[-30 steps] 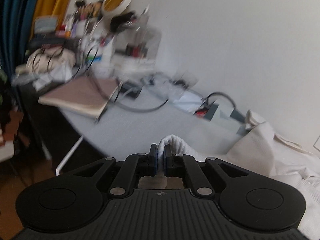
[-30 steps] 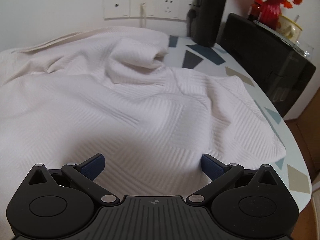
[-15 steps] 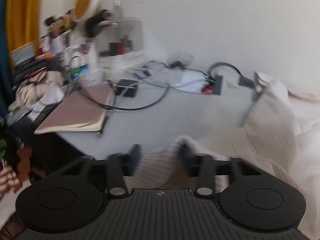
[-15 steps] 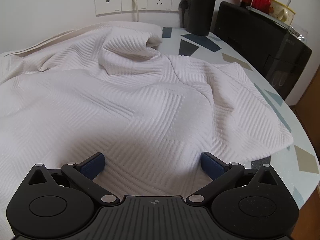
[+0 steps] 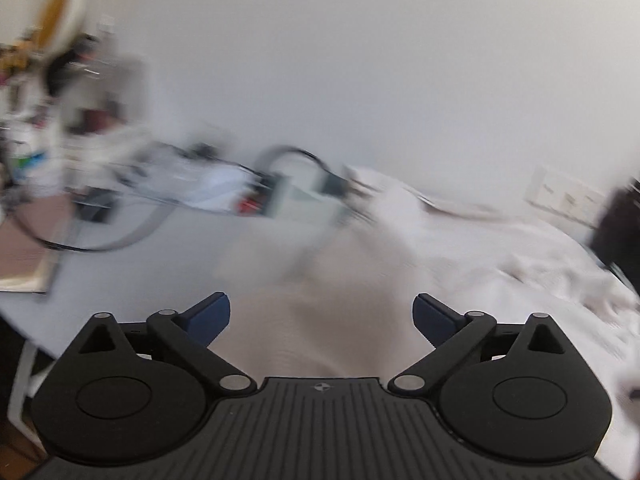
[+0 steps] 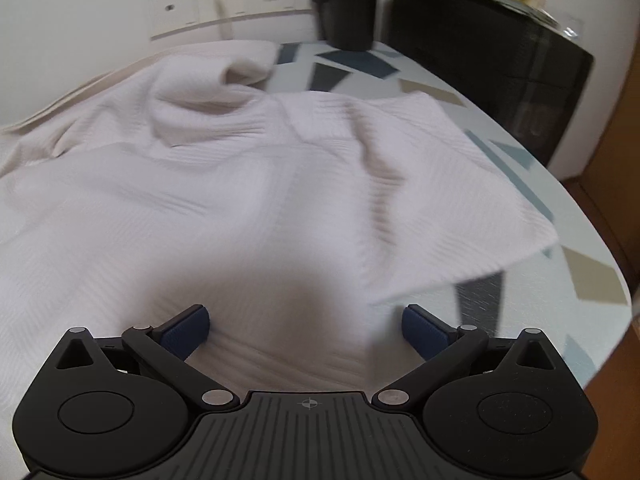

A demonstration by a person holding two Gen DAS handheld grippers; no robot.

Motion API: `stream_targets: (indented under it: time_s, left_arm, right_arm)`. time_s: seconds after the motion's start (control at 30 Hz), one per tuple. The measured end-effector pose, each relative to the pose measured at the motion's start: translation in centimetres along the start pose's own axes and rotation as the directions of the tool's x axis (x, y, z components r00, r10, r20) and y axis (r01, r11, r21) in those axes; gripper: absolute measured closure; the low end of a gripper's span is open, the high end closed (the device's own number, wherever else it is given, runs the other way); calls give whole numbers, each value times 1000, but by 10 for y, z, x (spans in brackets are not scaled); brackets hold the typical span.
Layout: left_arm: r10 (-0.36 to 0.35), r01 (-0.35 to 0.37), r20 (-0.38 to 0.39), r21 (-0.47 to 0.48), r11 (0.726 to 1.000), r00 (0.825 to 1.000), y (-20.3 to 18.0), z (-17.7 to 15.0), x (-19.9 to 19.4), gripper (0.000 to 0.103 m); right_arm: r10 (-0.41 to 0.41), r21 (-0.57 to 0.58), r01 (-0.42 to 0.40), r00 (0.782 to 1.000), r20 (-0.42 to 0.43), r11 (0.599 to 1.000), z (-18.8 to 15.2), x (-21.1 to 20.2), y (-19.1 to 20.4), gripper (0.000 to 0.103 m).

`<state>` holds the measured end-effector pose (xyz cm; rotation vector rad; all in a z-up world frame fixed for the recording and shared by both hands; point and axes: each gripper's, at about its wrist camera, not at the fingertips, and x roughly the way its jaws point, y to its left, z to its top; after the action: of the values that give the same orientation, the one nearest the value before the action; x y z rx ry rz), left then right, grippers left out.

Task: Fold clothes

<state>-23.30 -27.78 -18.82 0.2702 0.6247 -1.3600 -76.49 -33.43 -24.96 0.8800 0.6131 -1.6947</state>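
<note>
White ribbed cotton fills the left wrist view: the crumpled white textured garment (image 5: 460,264) lies spread on the pale grey table (image 5: 132,276), and the left claw (image 5: 321,314) hangs just above it, spread wide and empty. The picture is blurred. Beyond the garment's far edge sit a black cable loop (image 5: 120,236) and clutter, near enough to snag.

In the right wrist view the right claw (image 6: 306,327) is likewise wide apart, holding nothing, over the garment (image 6: 248,184). No neat fold shows; most folding appears left. The garment's loose corner (image 6: 532,236) nears the patterned table's rounded rim (image 6: 596,252); a black flask (image 6: 348,4) stands beyond the garment.
</note>
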Motion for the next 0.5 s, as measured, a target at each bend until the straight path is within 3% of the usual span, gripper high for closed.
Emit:
stream_targets:
  time_s: [0.17,0.3,0.43,0.5]
  left_arm:
    - [-125,130,-156,23,991,980,-32,-23,38,2]
    - [-149,158,-245,18,987,958,-47,-42,58,1]
    - [-134,148,-282,30,989,950,-55,-54,71,1]
    - [-112,129,-289,41,991,951,-59,-59,74,1]
  right_arm:
    - [4,79,-3,1000,-6,997,-4,-14,-30,3]
    - [-1,176,-10,998,57,984,-3,-38,-66,9]
    - [-6,245,-12,997,75,970,2,-44,-107,33]
    - [10,283,-29,997,70,959,5,-40,-121,38]
